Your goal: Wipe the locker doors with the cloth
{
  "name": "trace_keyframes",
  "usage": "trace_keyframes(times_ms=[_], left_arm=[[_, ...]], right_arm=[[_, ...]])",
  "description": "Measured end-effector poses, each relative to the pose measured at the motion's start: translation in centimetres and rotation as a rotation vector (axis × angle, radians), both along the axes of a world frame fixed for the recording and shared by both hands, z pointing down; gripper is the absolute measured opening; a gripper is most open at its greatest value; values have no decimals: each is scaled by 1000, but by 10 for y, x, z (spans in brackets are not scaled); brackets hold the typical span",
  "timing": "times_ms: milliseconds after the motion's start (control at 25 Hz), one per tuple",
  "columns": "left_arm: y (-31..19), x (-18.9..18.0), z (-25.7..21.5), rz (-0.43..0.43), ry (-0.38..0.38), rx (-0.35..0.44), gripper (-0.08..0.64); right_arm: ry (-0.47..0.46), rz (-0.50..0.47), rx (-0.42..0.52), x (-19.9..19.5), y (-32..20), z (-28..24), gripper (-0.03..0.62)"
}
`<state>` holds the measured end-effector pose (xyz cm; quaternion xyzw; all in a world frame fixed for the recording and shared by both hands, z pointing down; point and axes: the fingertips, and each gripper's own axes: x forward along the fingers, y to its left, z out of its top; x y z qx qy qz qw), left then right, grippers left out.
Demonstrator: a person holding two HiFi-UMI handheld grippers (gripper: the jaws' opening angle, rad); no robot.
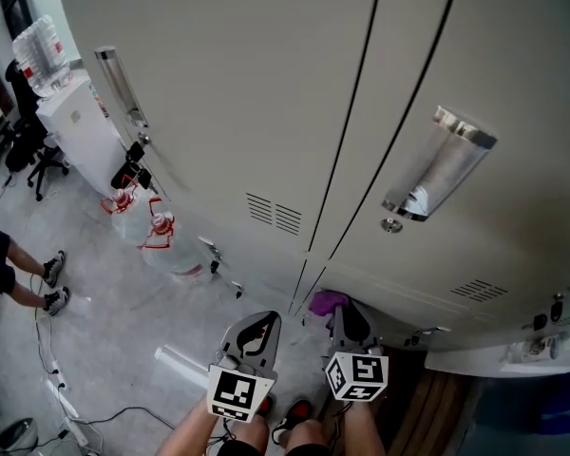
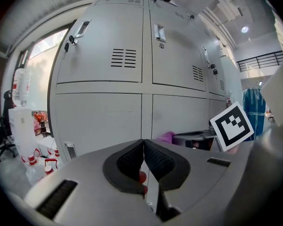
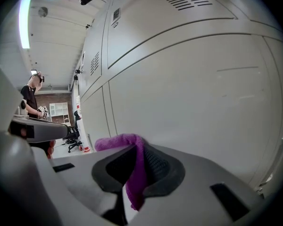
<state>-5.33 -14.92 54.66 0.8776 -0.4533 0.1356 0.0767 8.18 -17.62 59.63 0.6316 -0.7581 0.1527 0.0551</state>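
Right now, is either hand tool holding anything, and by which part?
The right gripper pinches the purple cloth by a bunched fold; the left gripper is shut, empty.

The left tongs [image 1: 262, 321] and right tongs [image 1: 348, 313] are the same build. Each has a smooth pale-grey shell, black ribbed pads [image 2: 129, 163] in a black surround, and narrow dark slots [image 2: 56, 199] on top. The left cube [image 1: 239, 391] and right cube [image 1: 357, 375] are white, printed with black square markers.

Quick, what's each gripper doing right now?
Left gripper: closed, nothing between its jaws.
Right gripper: closed on the purple cloth.
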Motion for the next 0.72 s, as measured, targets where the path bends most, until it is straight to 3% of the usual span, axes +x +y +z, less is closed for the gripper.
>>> trace_keyframes(times_ms=[720], left_arm=[[3, 14, 1, 43, -6, -8, 23]], right_arm=[[18, 75, -27, 28, 12, 2, 52]])
